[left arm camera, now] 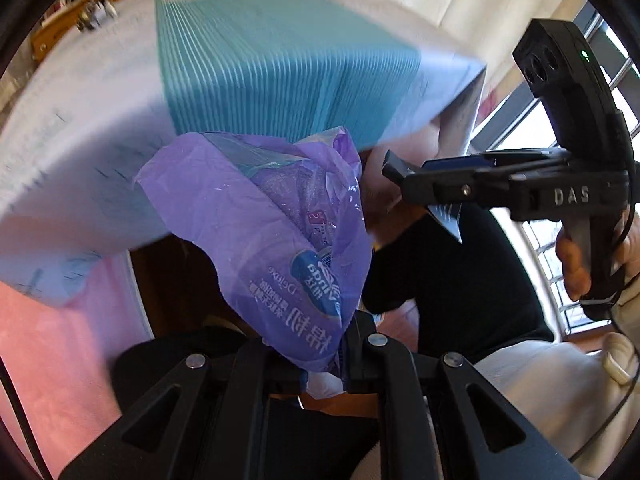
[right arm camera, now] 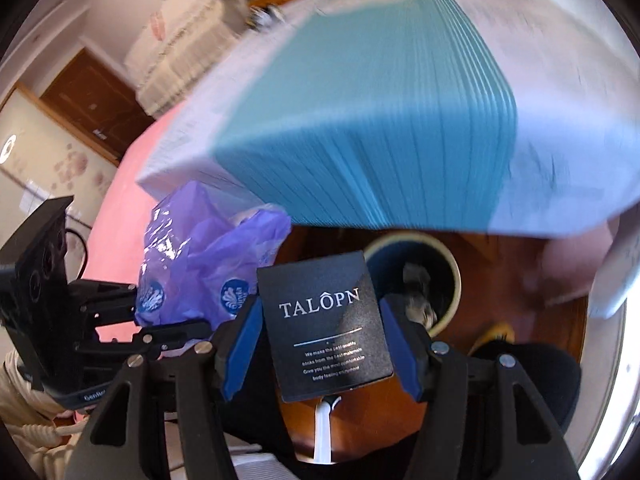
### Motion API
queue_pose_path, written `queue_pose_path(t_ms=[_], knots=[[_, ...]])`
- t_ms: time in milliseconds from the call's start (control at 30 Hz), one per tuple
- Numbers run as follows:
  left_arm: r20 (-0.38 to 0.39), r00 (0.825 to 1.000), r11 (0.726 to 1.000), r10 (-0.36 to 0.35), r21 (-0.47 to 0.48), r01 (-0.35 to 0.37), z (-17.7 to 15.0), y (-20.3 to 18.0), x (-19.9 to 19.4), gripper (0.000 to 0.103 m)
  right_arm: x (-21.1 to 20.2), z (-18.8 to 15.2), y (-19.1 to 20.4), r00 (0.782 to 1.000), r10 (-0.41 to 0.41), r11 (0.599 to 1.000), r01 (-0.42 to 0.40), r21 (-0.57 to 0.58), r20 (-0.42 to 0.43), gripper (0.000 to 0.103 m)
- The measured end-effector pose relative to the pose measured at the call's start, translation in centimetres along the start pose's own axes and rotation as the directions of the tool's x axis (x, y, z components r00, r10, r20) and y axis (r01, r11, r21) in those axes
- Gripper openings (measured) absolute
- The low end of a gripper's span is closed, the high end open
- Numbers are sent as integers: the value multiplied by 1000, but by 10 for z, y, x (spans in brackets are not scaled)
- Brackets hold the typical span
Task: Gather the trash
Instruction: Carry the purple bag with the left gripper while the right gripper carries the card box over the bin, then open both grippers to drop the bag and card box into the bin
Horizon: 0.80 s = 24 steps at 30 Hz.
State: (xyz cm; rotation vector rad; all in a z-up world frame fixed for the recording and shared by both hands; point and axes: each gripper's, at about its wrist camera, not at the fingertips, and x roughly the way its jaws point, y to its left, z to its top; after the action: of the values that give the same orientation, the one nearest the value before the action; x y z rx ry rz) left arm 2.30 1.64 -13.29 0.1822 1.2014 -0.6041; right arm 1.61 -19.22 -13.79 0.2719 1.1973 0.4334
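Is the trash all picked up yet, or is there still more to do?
Not yet. Already picked up: the left gripper is shut on a purple wrapper, and the right gripper holds a black card. Under way: both hang above the round bin on the floor. Left: dropping them in. The bin already holds some scraps.

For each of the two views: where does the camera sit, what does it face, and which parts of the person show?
Left wrist: on the left gripper, facing down at its purple plastic wrapper; a hand and cream sleeve show.
Right wrist: on the right gripper, facing down at its black TALOPN card and a bin; cream sleeve at lower left.
Shared: wrapper, teal-striped cloth, each other's gripper.
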Motion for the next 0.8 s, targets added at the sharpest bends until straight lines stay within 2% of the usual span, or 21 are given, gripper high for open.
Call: queue_pose_path(t_ms=[267,367,500,600,800], knots=[[-114,993,1000,24,-13,-26,-2,13,91,9,73,-16,-66,996,6,974,14,228,-87,61],[-165,984,998,61,3,-62,0,11,130,9,102,-21,-88,995,24,946,9,325,-99,61],[-215,974,997,75,-16,-80,6,15,170,10,140,-29,-114,994,46,894,5,449,-103,61],[-249,966,995,77,-37,-89,10,16,197,10,160,-31,-125,992,67,864,-3,504,-108,61],[-289,956,994,45,-86,-72,18,23,232,13,183,-27,-135,991,24,865,45,500,-131,62]])
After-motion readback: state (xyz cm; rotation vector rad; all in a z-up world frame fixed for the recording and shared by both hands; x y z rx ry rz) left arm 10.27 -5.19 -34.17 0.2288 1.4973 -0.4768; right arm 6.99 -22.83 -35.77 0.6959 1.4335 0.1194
